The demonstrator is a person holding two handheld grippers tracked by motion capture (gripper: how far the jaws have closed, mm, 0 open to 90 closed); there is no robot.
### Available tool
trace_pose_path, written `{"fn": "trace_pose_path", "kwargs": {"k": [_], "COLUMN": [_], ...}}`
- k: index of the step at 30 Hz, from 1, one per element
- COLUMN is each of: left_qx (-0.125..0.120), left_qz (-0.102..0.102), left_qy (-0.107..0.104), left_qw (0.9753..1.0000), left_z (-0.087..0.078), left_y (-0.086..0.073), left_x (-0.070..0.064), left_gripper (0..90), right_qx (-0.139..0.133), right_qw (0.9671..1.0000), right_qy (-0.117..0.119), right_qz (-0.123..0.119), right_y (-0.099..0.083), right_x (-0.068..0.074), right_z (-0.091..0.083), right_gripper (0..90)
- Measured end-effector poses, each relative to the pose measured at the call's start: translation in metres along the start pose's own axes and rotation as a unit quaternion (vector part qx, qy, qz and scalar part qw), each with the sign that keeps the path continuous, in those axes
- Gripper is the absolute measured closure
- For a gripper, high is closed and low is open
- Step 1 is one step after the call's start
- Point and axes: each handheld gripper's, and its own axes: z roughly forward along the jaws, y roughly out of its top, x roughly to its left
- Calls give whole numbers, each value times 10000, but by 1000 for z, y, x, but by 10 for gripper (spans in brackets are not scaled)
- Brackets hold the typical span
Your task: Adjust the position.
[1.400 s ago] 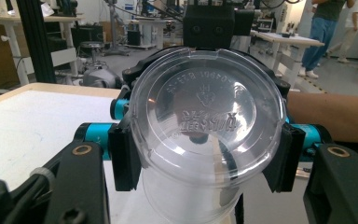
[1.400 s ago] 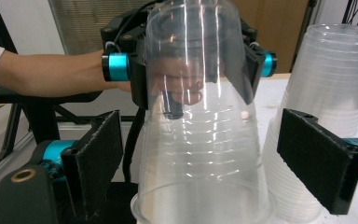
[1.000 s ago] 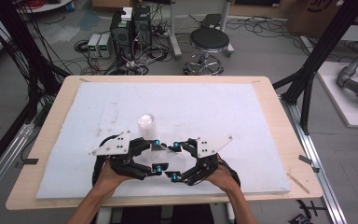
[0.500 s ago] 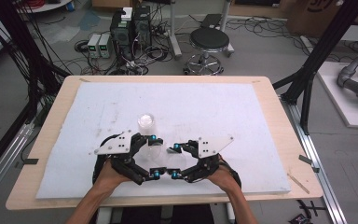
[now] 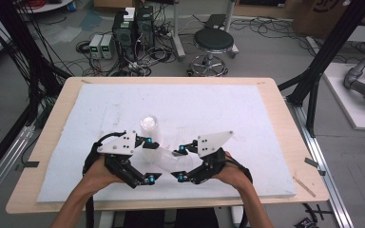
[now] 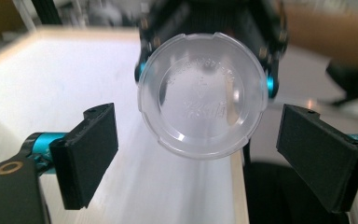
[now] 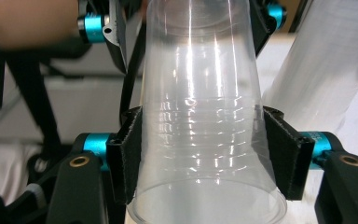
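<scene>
My right claw (image 7: 200,154) pinches a clear cup (image 7: 205,130) lying sideways at lower centre, my left claw (image 6: 196,154) spread around its base.

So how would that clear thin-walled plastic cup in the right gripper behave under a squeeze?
The clear thin-walled plastic cup looks flimsy, so the right gripper, shut on it, could probably dent it. It appears empty, so likely very light. Its smooth tapered wall may slip between the pads, and laid on the white table cover it would probably roll in a curve.
</scene>
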Motion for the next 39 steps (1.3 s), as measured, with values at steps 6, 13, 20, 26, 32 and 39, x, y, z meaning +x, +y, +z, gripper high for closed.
{"fn": "trace_pose_path", "kwargs": {"k": [6, 13, 20, 26, 32, 39], "left_qx": [1509, 2059, 2325, 2327, 2323, 2303], "left_qz": [-27, -27, -48, 1, -23, 19], "left_qy": [-12, 21, 21, -83, -178, -200], "left_qw": [9885, 9786, 9726, 9725, 9725, 9729], "left_z": [3, 10, 20, 28, 30, 33], "left_y": [9, 15, 22, 28, 30, 30], "left_x": [6, 7, 9, 10, 11, 11], "left_gripper": [127, 133, 143, 221, 278, 329], "right_qx": [1255, 2273, 2523, 2549, 2538, 2539], "right_qw": [9919, 9735, 9673, 9666, 9669, 9669], "right_qy": [179, 245, 226, 215, 201, 216], "right_qz": [-63, -77, -149, -150, -141, -146], "right_y": [25, 43, 50, 49, 48, 46], "right_x": [-8, -12, -12, -13, -12, -13], "right_z": [3, 10, 14, 14, 14, 14], "right_gripper": [372, 374, 375, 376, 377, 379]}}
